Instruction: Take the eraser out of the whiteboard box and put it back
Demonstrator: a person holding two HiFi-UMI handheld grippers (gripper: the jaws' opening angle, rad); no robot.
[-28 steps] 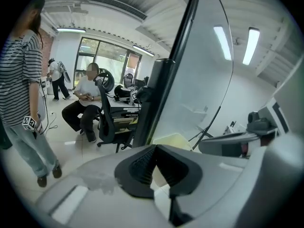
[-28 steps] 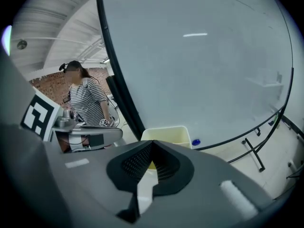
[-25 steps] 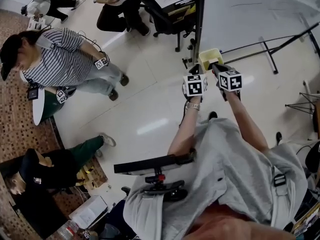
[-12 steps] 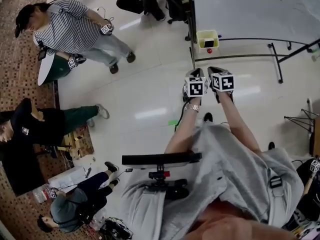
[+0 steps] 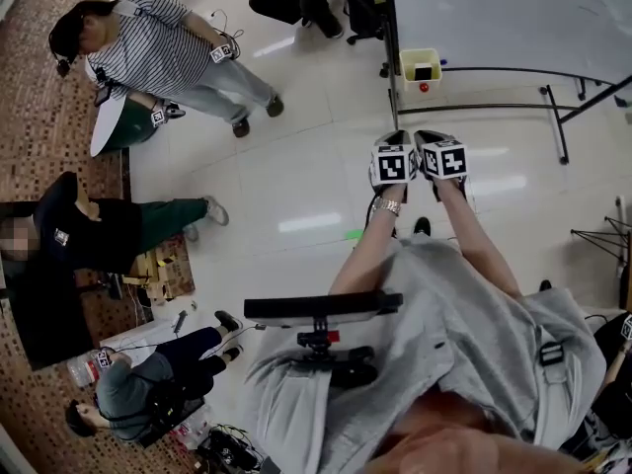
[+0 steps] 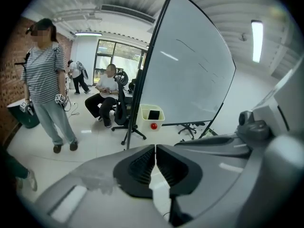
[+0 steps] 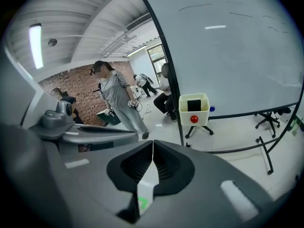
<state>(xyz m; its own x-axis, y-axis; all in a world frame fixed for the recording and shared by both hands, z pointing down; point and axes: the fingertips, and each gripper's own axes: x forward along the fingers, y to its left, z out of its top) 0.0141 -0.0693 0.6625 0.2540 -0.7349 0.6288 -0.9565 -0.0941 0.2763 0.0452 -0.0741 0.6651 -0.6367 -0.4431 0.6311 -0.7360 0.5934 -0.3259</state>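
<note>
The pale yellow whiteboard box [image 5: 421,67] hangs at the lower left corner of the whiteboard [image 5: 504,18], well ahead of both grippers. A black eraser [image 5: 424,71] sits inside it, and a red round knob [image 5: 425,87] shows on its front. The box [image 6: 152,114] and eraser [image 6: 154,114] appear small in the left gripper view. In the right gripper view the box [image 7: 194,107] and eraser [image 7: 194,105] are also small. My left gripper [image 5: 390,138] [image 6: 155,148] and right gripper [image 5: 431,136] [image 7: 153,145] are held side by side, both shut and empty.
A person in a striped shirt [image 5: 148,47] stands at the left. Another person sits on the floor [image 5: 99,235]. The whiteboard's stand legs [image 5: 494,107] run along the floor under the board. A seated person on an office chair [image 6: 108,91] is behind the board's post.
Both grippers have drawn back from the box, which now lies farther ahead and smaller. Their jaws stayed shut throughout.
</note>
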